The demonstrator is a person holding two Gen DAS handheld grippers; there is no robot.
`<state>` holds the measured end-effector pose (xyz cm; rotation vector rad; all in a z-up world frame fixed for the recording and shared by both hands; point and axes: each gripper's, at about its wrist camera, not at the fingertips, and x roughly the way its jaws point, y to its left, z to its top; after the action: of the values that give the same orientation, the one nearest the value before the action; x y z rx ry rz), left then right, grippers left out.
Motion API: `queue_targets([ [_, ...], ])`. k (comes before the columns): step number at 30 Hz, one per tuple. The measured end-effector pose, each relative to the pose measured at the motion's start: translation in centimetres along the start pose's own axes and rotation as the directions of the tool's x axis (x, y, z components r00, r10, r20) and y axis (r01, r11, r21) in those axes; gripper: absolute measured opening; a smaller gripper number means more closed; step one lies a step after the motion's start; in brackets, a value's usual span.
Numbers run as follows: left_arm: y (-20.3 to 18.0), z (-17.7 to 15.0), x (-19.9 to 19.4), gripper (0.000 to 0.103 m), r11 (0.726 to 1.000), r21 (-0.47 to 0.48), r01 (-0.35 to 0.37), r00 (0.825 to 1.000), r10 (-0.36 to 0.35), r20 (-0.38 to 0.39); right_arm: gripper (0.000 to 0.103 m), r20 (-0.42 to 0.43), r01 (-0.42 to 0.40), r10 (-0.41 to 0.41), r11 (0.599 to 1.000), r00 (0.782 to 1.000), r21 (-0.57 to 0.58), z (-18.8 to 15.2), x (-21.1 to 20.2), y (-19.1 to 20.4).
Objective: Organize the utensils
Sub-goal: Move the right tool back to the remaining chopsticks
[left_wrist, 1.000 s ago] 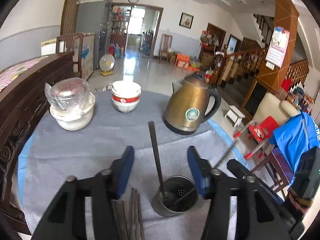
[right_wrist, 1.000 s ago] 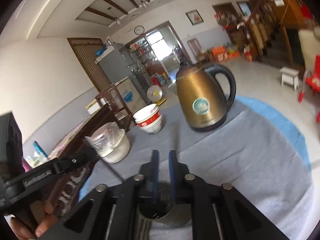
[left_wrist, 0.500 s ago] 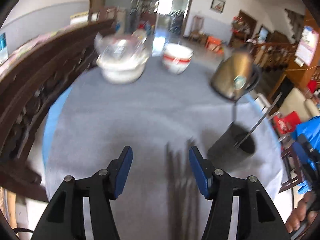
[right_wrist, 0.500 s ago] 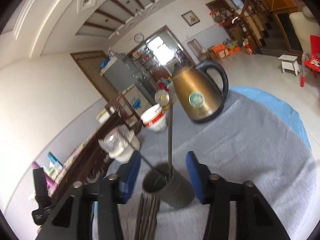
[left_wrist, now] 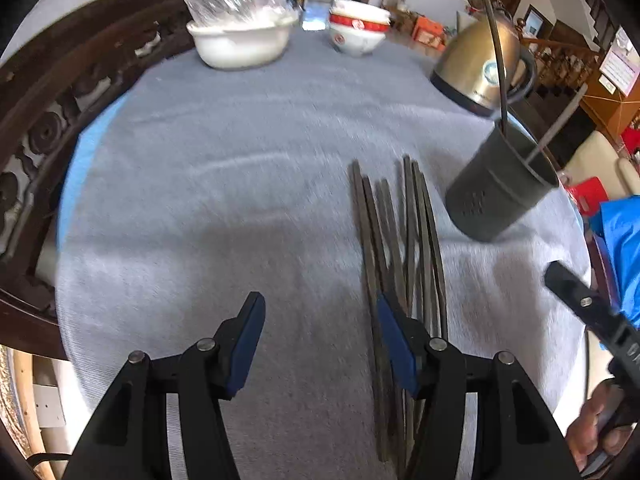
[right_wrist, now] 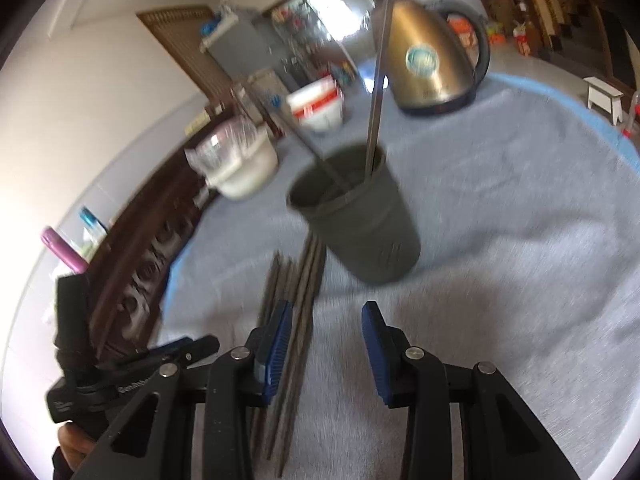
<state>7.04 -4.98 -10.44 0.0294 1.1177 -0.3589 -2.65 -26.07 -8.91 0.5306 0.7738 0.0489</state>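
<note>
Left claw: spread wide and empty, low over the counter, its right finger over the near ends of the chopsticks; likely lining up to take one.
Right claw: also spread and empty, just this side of the holder, the chopstick bundle running under its left finger.
Chopsticks: a loose fan lying flat, just left of the holder, ends toward both claws, so easy to pinch singly.
Holder: dark perforated cup, two sticks already leaning inside; judged the sorting target.
Counter: round, under a grey cloth.
Beyond the holder: brass kettle, stacked bowls, a covered white basin.
Room: open tiled hall, carved wooden bench beside the counter.
</note>
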Motion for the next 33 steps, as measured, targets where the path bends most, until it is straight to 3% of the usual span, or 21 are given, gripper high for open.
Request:
queue_targets([
  [9, -0.4, -1.4, 2.6, 0.059, 0.999, 0.006, 0.049, 0.995, -0.049, -0.086, 0.027, -0.136, 0.004, -0.003, 1.0, 0.991, 0.007, -1.3, 3.9, 0.1],
  [18, -1.0, -0.9, 2.9, 0.059, 0.998, 0.02, 0.052, 0.996, -0.05, -0.075, 0.021, -0.207, 0.007, -0.009, 1.0, 0.978, -0.011, -1.2, 7.2, 1.7],
  [27, 0.3, -0.4, 2.8, 0.043, 0.998, -0.006, 0.069, 0.995, -0.069, -0.07, 0.014, -0.235, 0.044, -0.057, 0.997, 0.97, -0.062, -1.5, 8.9, 2.8],
  [33, 1.4, -0.4, 2.9, 0.039, 0.996, -0.006, 0.089, 0.992, -0.089, -0.085, 0.013, -0.233, 0.098, -0.123, 0.989, 0.965, -0.113, -1.6, 8.2, 2.7],
])
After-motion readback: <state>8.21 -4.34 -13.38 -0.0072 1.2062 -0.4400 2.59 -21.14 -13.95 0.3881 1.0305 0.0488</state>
